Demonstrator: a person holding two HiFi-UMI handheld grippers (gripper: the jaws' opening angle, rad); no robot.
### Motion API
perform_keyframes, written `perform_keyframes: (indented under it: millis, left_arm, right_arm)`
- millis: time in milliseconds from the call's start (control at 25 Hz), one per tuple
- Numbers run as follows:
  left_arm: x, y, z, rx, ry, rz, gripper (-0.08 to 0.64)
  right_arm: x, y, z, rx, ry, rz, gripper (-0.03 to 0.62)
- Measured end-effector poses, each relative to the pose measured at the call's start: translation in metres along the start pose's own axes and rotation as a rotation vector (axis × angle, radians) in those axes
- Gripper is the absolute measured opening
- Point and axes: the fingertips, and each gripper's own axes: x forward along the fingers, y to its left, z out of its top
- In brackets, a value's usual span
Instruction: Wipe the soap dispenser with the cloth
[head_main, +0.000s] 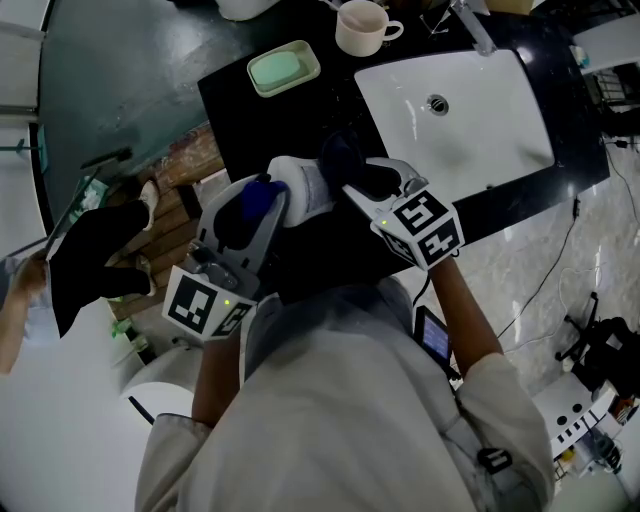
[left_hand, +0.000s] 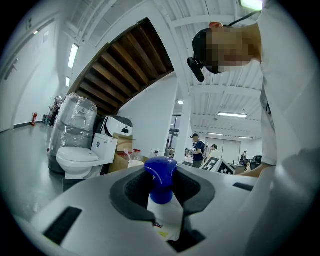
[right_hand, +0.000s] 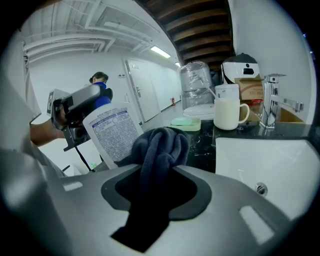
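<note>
1. Left gripper (head_main: 262, 205): its fingers are clamped on the white plastic soap dispenser bottle with a blue pump head (left_hand: 165, 212). In the left gripper view the dark pads stand at 9 and 3 o'clock of the bottle's neck, and the blue head rises between them towards 12 o'clock.
2. Right gripper (head_main: 352, 178): its fingers are closed on a bunched dark navy cloth (right_hand: 160, 145). The cloth bulges out beyond the fingertips and trails back between the pads.
3. In the right gripper view the dispenser's printed label lies at 10 o'clock of the cloth. The cloth overlaps the bottle's lower corner. Whether it presses on the plastic cannot be told.
4. In the head view the dispenser is held between the two grippers, above the near edge of the black worktop (head_main: 240, 110).
5. Surroundings, taken from the dispenser in the head view:
   - white rectangular sink (head_main: 480, 120) at 2 o'clock
   - cream mug (head_main: 362, 27) at 1 o'clock
   - pale green soap dish (head_main: 283, 68) at 12 o'clock
</note>
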Motion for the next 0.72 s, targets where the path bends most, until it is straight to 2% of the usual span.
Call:
perform_keyframes:
  millis: [280, 720]
  left_arm:
    - [0.0, 0.0, 0.0, -0.001, 0.0, 0.008, 0.097]
    - [0.003, -0.003, 0.001, 0.01, -0.007, 0.011, 0.097]
  right_arm:
    - [-0.005, 0.0, -0.019, 0.032, 0.085, -0.009, 0.128]
    - [-0.014, 0.019, -0.029, 0.04, 0.117, 0.026, 0.128]
